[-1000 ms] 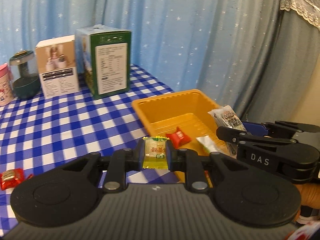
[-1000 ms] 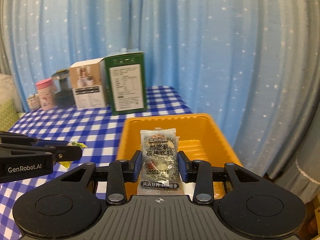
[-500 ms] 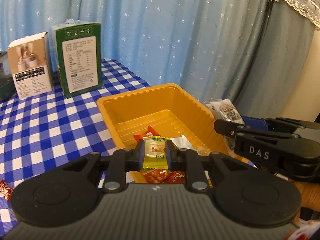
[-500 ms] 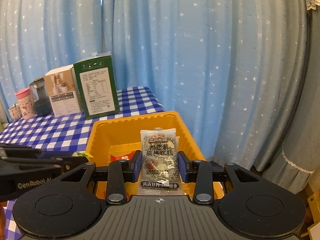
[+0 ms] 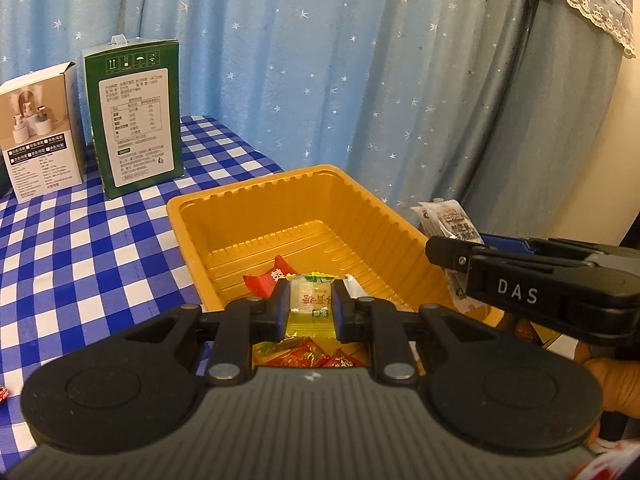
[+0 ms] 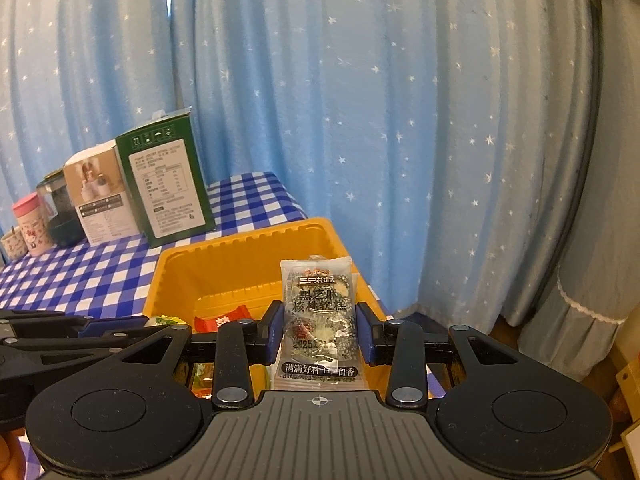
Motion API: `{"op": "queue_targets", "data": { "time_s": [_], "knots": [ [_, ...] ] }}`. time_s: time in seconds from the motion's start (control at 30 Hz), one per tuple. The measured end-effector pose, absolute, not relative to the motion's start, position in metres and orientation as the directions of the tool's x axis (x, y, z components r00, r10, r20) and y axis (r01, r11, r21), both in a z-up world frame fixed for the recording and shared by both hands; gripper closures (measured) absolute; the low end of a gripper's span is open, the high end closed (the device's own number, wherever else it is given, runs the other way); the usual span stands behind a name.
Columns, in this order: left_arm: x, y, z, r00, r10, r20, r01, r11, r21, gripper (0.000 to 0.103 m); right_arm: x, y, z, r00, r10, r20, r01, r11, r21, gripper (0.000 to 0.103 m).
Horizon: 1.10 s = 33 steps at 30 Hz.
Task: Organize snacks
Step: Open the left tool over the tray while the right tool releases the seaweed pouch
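Observation:
An orange tray (image 5: 256, 204) sits on the blue checked cloth at the table's right end. My left gripper (image 5: 311, 306) is shut on a small yellow-green candy packet (image 5: 310, 314), held over the tray's near end. Red wrapped candies (image 5: 266, 280) lie inside the tray below it. My right gripper (image 6: 319, 330) is shut on a clear black-sesame cake packet (image 6: 318, 320), above the tray's (image 6: 240, 244) right side. In the left wrist view, that same packet (image 5: 450, 220) sticks out of the right gripper at the tray's right rim.
A green carton (image 5: 136, 116) and a white box (image 5: 38, 128) stand behind the tray. A dark jar (image 6: 60, 216) and a pink cup (image 6: 30, 222) stand further left. A red candy (image 5: 3, 394) lies on the cloth. Blue starred curtains hang behind the table.
Both grippers have moved right with their packets, from near the tray's left edge to over it. The left one also sank a little. Neither grip changed.

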State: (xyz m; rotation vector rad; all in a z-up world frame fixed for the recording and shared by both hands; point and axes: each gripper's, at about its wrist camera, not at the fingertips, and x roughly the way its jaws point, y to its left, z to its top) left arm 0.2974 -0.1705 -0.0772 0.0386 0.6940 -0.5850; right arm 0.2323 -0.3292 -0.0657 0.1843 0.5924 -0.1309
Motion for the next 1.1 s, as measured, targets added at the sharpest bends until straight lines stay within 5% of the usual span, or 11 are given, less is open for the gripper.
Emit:
{"op": "queue_targets", "data": {
  "time_s": [0.13, 0.2, 1.1],
  "knots": [
    [0.302, -0.172, -0.084, 0.596, -0.505, -0.625, 0.523, 0.834, -0.176, 0.082, 0.233, -0.331, -0.066, 0.820, -0.069, -0.568, 0.181, 0.973, 0.143, 0.065],
    [0.303, -0.168, -0.086, 0.599, -0.500, -0.626, 0.513, 0.840, -0.180, 0.068, 0.234, -0.331, -0.067, 0.818, -0.066, -0.571, 0.181, 0.972, 0.147, 0.065],
    [0.302, -0.116, -0.075, 0.649, -0.421, -0.633, 0.425, 0.891, -0.157, 0.060, 0.253, -0.292, -0.073, 0.805, 0.046, -0.592, 0.070, 0.983, 0.171, 0.064]
  ]
}}
